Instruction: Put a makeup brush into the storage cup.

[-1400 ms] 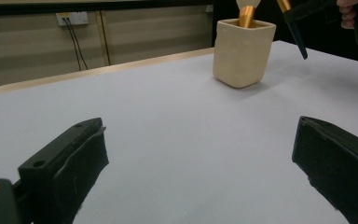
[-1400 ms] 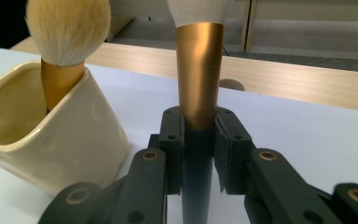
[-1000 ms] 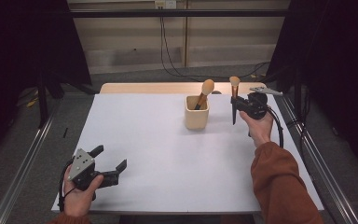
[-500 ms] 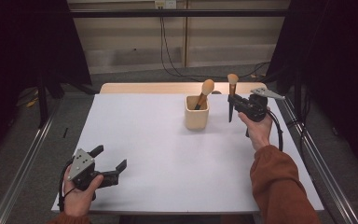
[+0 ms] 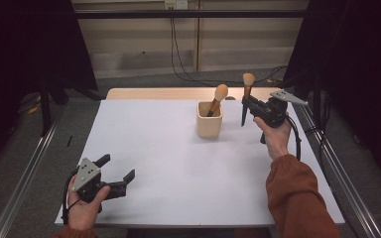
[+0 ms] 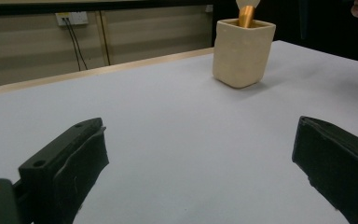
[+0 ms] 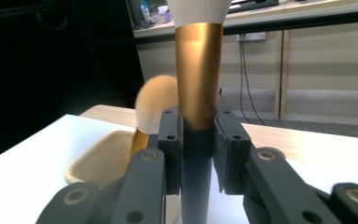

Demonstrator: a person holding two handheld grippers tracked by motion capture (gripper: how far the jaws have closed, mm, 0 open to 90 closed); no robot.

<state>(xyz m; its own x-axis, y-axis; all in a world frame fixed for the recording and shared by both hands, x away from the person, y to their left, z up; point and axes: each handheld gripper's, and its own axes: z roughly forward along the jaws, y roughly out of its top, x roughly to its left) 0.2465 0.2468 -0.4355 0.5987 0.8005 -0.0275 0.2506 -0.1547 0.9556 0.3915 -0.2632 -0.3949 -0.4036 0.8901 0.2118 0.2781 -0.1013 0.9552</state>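
A: Status on the right hand-held gripper [image 5: 248, 105]?

B: Pinching a makeup brush [image 5: 246, 96], upright. In the right gripper view both pads clamp it [image 7: 196, 135] right where the gold ferrule meets the dark handle, white bristles at the top edge of the frame. In the high view it sits right of centre, upper half of the frame, bristle head up, handle hanging down over the bench [image 5: 178, 163].

A: Where relative to the cup?

B: Just right of the cream cup [image 5: 209, 119], apart from it, not touching. The cup stands on the white bench surface near its far edge, slightly right of centre. A second brush [image 5: 217, 98] already stands in it, leaning, fluffy head above the rim. In the right gripper view that one [image 7: 154, 105] shows lower left, behind the jaw.

A: Left hand-held gripper [image 5: 119, 171]?

B: Jaws spread wide, nothing between them. Lower left of the high view, held by a hand near the bench's near edge. Its own view shows bare bench between the jaws, with the cup [image 6: 242, 51] upper right of frame.
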